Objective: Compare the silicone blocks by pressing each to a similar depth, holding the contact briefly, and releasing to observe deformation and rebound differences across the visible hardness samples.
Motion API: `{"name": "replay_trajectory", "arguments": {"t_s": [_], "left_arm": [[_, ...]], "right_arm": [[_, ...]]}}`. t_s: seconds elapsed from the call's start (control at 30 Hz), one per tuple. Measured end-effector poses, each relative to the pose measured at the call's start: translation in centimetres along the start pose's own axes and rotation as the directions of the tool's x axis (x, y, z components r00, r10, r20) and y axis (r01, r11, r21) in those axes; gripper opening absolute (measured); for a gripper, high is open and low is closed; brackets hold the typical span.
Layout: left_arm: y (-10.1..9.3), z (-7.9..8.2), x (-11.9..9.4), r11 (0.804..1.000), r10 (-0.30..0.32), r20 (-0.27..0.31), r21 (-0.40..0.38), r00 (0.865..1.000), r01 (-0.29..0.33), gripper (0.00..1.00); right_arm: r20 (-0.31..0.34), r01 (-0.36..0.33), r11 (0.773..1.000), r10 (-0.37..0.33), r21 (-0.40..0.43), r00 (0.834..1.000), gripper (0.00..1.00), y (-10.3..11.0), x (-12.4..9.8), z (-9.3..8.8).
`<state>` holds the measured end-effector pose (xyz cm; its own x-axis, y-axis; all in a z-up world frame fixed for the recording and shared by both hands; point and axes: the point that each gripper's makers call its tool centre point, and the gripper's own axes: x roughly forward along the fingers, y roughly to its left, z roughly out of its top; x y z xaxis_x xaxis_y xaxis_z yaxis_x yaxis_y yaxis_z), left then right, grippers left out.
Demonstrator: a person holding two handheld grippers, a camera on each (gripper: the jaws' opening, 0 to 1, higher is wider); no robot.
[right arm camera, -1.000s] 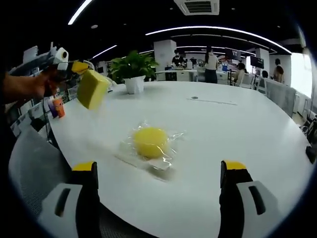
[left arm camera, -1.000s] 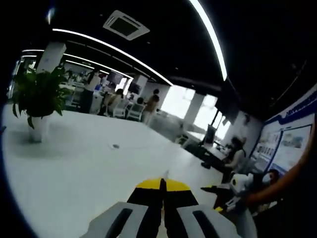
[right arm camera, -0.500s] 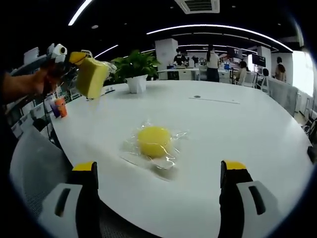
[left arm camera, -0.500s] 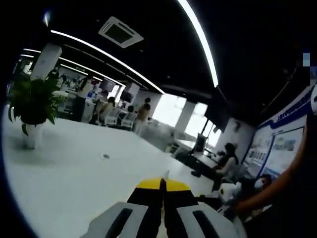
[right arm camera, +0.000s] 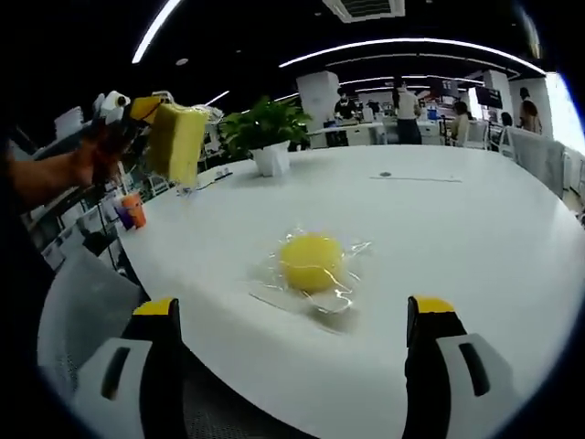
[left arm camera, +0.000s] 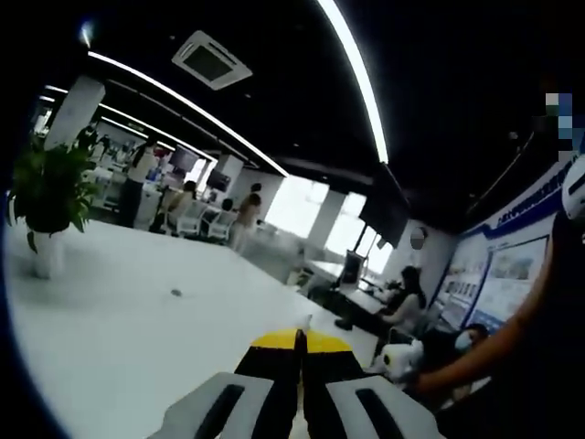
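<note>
Lifted a bit higher: left gripper [right arm camera: 137, 114] clamps the yellow block [right arm camera: 176, 142] up at far left. Right gripper [right arm camera: 291, 315] gapes, holding nothing, near the wrapped round sample [right arm camera: 312, 262] on the white table [right arm camera: 475, 238]. Squeeze-and-hold step; next, probably release and watch rebound.

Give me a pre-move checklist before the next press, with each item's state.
1. Left gripper grips the yellow block: ok, the block is held in the air off the table.
2. Left jaws closed: ok, in the left gripper view they meet with no gap.
3. Right gripper free: ok, its jaws stand wide apart with nothing between them.
4. Round sample in place: ok, it lies on the table in a clear wrapper, ahead of the right gripper.
5. Wrapper off the round sample: not ok, it is still on.
6. Block's hardness or any dent: cannot tell.
</note>
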<state>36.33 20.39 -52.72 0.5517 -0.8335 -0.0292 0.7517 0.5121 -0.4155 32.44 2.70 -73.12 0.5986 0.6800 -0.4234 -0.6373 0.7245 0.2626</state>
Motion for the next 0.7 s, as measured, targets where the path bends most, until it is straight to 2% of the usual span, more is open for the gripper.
{"name": "replay_trajectory", "arguments": {"t_s": [0.1, 0.2, 0.3, 0.4, 0.53, 0.7], "left_arm": [[-0.1, 0.1, -0.4, 1.0, -0.002, 0.003, -0.004, 1.0, 0.002, 0.0], [0.0, 0.2, -0.7, 1.0, 0.003, 0.007, -0.001, 1.0, -0.003, 0.0], [0.1, -0.1, -0.8, 1.0, 0.004, 0.002, 0.009, 1.0, -0.004, 0.0], [0.2, -0.5, -0.8, 1.0, -0.022, 0.006, 0.0, 1.0, 0.022, 0.0], [0.3, -1.2, -0.6, 1.0, -0.022, -0.001, -0.016, 1.0, 0.022, 0.0], [0.4, -1.2, -0.4, 0.999, -0.026, 0.005, -0.024, 1.0, 0.026, 0.0]], "right_arm": [[0.012, -0.015, 0.998, 0.016, -0.059, 1.0, 0.96, 0.6, 0.1, 0.5], [0.01, -0.016, 0.998, 0.017, -0.056, 1.0, 0.96, 0.6, 0.2, 0.4], [0.037, -0.021, 0.997, 0.024, -0.076, 0.999, 0.96, 0.8, 0.1, 1.0], [0.046, -0.037, 0.995, 0.041, -0.09, 0.998, 0.96, 1.1, 0.3, 1.3], [0.057, -0.053, 0.99, 0.061, -0.128, 0.996, 0.96, 1.7, 0.6, 2.3], [0.072, -0.061, 0.99, 0.071, -0.127, 0.995, 0.96, 1.7, 1.1, 3.9]]}}
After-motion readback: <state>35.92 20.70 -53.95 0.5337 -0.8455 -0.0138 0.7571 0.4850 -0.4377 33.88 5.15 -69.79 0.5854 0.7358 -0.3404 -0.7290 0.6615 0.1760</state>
